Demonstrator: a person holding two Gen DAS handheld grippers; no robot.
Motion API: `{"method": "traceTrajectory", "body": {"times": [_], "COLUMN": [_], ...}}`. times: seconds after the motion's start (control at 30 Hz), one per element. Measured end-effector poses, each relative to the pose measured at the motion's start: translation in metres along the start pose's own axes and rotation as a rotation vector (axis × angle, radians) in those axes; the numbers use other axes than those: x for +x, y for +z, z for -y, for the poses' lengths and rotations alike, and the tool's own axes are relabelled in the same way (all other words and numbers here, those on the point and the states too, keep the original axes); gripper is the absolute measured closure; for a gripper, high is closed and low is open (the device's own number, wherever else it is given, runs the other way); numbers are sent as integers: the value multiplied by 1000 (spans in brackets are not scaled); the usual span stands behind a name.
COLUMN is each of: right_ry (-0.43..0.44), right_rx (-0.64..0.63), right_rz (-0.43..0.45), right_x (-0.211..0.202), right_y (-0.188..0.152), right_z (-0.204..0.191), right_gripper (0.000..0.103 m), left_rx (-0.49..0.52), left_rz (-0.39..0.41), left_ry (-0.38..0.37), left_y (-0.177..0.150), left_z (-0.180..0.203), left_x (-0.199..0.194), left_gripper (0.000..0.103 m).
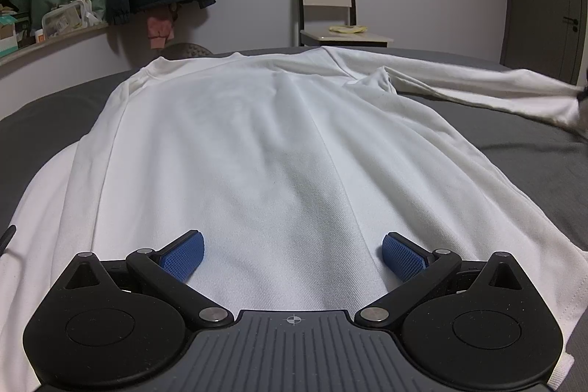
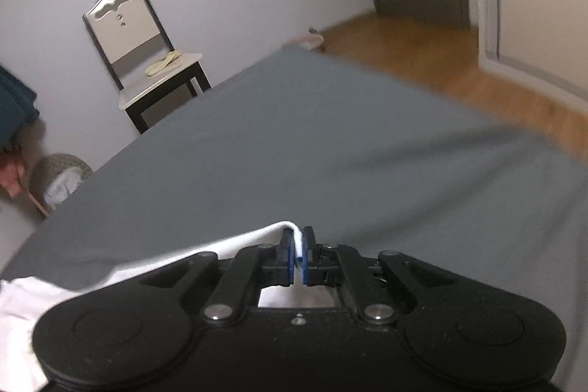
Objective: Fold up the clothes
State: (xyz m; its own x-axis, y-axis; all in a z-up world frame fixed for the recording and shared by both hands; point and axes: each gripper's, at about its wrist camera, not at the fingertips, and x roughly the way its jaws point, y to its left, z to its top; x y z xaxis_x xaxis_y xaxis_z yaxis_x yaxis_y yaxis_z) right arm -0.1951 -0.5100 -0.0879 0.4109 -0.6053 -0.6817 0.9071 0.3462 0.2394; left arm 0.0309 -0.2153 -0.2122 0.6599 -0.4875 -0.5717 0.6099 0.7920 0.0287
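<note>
Folding barely begun: shirt (image 1: 257,142) lies flat on the bed (image 1: 514,142). Left tool (image 1: 293,258) apart above the hem; right tool (image 2: 298,254) clamped on white cloth (probably the sleeve cuff).

No readable txt, brand, nr or label in either view. Only sign: a small crosshair mark (image 1: 293,319) printed on the grey ribbed plate of the left claw's body, at 6 o'clock in the left wrist view. Boxes on the shelf (image 1: 14,28) at 9 o'clock carry print, but too small and blurred to read. Right wrist view: nothing legible.
</note>
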Motion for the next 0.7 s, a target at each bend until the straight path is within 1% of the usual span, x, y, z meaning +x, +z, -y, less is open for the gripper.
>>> {"method": "traceTrajectory", "body": {"times": [0.1,0.2,0.23,0.27,0.33,0.37,0.43,0.47,0.53,0.57,0.63,0.67,0.7], "right_ry": [-48,-144,-194,-244,-336,-309,-165,-51,240,357,553,623,661], "right_rx": [-120,-211,-227,-244,-313,-350,-421,-453,-567,-626,-689,-701,-706], "right_rz": [-31,-142,-154,-132,-33,8,74,77,1,-43,-168,-233,-300], "right_x": [34,70,77,78,68,58,34,20,-9,-24,-52,-63,-71], "right_y": [15,13,10,7,0,-6,-18,-27,-61,-81,-124,-143,-160], "right_z": [-19,-30,-33,-37,-51,-60,-81,-92,-120,-133,-156,-165,-172], "right_gripper": [99,96,87,70,56,56,57,57,57,58,58,58,58], "left_rx": [0,-1,-1,0,0,0,-2,-4,-7,-9,-12,-14,-23], "left_rz": [1,0,0,0,0,0,-1,-3,-8,-11,-16,-25,-31], "left_ry": [1,2,3,3,4,4,6,0,-16,-23,-38,-77,-119], "left_y": [0,1,1,1,1,1,1,2,3,4,6,7,9], "left_z": [0,1,1,1,1,1,0,0,-2,-3,-5,-7,-10], "left_x": [1,1,1,2,2,2,1,1,-1,-1,-3,-6,-10], "left_gripper": [0,0,0,0,0,0,0,0,0,0,0,0,0]}}
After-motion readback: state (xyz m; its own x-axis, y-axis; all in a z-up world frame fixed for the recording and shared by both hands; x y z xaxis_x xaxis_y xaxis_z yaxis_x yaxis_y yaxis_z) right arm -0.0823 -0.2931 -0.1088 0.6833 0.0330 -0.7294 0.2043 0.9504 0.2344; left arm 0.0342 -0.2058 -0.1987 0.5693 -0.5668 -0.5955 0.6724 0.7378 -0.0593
